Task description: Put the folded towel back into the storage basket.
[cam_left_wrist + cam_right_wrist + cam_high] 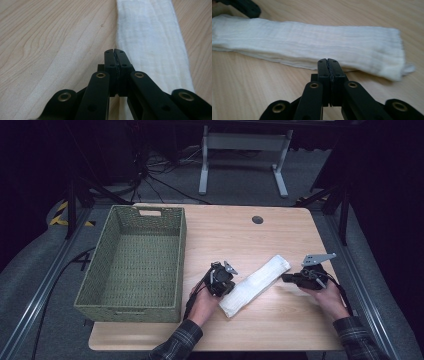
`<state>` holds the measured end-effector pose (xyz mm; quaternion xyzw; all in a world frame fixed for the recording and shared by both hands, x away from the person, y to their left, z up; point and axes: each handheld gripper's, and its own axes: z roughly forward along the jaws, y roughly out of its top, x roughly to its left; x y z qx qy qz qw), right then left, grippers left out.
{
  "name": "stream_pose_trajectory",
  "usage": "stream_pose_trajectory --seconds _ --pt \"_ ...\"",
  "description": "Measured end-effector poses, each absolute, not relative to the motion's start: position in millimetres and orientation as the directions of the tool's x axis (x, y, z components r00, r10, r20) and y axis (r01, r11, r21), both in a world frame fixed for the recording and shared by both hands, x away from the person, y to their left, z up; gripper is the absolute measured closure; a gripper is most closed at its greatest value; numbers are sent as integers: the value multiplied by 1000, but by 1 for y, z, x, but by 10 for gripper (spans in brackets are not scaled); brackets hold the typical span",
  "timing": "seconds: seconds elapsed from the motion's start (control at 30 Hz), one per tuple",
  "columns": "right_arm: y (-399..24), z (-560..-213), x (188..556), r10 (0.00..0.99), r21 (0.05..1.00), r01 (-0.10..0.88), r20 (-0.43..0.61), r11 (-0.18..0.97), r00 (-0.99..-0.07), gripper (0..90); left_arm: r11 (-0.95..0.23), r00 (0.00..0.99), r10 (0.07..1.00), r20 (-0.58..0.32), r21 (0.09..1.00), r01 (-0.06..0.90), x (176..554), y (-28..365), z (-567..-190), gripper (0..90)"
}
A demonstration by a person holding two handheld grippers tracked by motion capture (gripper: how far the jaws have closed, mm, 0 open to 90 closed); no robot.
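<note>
The left tongs (pixel 226 287) are clenched, their two black jaws pressed flat together with nothing between them; in the left gripper view their tips (pixel 115 51) sit right at the long edge of the folded white cloth (pixel 150 42), which stretches away ahead of them and to their right as a narrow strip lying flat on the worktop (pixel 50 45). Whether the tips actually touch the cloth's edge cannot be told. The right tongs (pixel 286 278) are likewise clenched on nothing, jaws meeting along their whole length; in the right gripper view their tips (pixel 327 60) stand just in front of the cloth's near long edge, and the cloth (pixel 312 41) runs crosswise beyond them, its loose corner sticking out at the far right end. A black part of the left tongs (pixel 247 7) shows past the cloth's other end. From the high view the cloth (pixel 257 282) lies slantwise between the two tongs, its nearer end beside the left tongs and its farther end just beside the right tongs. A green woven basket (pixel 135 265) stands on the worktop (pixel 235 230) on the outer side of the left tongs, well apart from the right tongs.
</note>
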<state>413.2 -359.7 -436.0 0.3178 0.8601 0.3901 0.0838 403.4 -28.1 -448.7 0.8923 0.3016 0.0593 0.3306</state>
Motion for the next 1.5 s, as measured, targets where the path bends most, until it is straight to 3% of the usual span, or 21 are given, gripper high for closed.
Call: stream_pose_trajectory --seconds 0.27,0.77,1.5 --pt "-331 -449 409 568 693 463 94 553 -818 896 -613 824 556 -112 614 497 403 -30 -451 893" --pt "-318 -453 420 572 680 450 54 579 -818 896 -632 852 502 -151 609 480 389 -37 -454 892" --pt "-301 -455 432 551 692 419 37 588 -834 896 -684 925 322 -203 625 375 351 -80 -457 863"
